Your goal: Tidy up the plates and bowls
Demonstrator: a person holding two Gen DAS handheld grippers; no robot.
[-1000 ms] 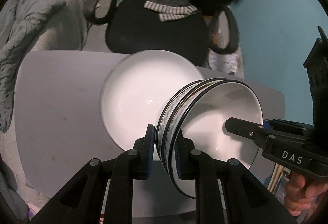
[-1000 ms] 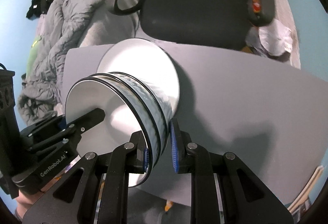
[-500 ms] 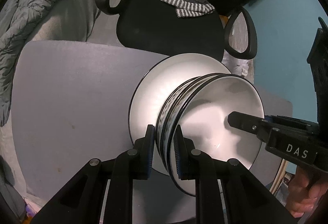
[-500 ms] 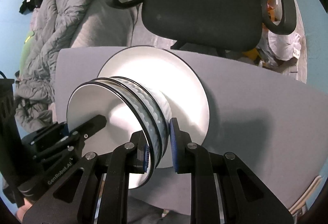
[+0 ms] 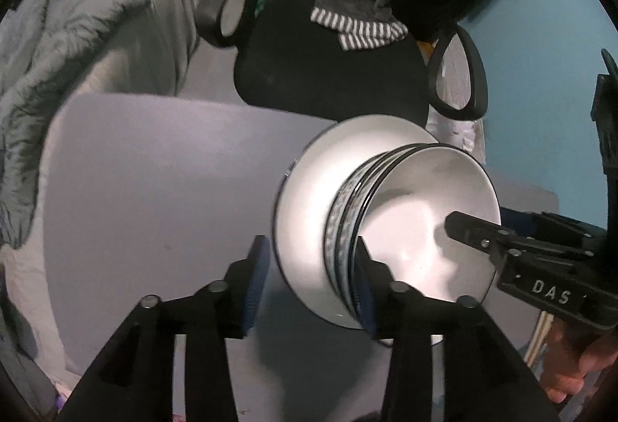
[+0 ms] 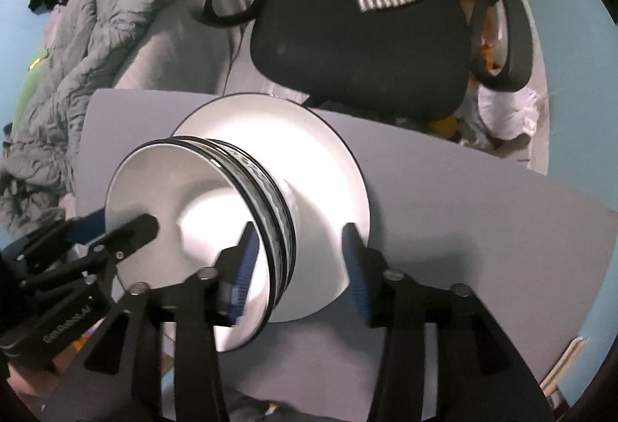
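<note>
Two stacked bowls (image 5: 421, 229), black-rimmed, sit on white plate (image 6: 320, 159) on grey table (image 5: 154, 190). Left gripper (image 5: 309, 283) and right gripper (image 6: 297, 267): jaws just opened, straddling bowl rims, pads clear. Black chair (image 6: 359, 47) behind.

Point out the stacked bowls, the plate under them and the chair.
bowls (image 6: 162, 213): right wrist view, white inside of the top bowl.
plate (image 6: 320, 167): right wrist view, bare white face right of the bowls.
chair (image 6: 359, 43): right wrist view, middle of the black seat.
</note>
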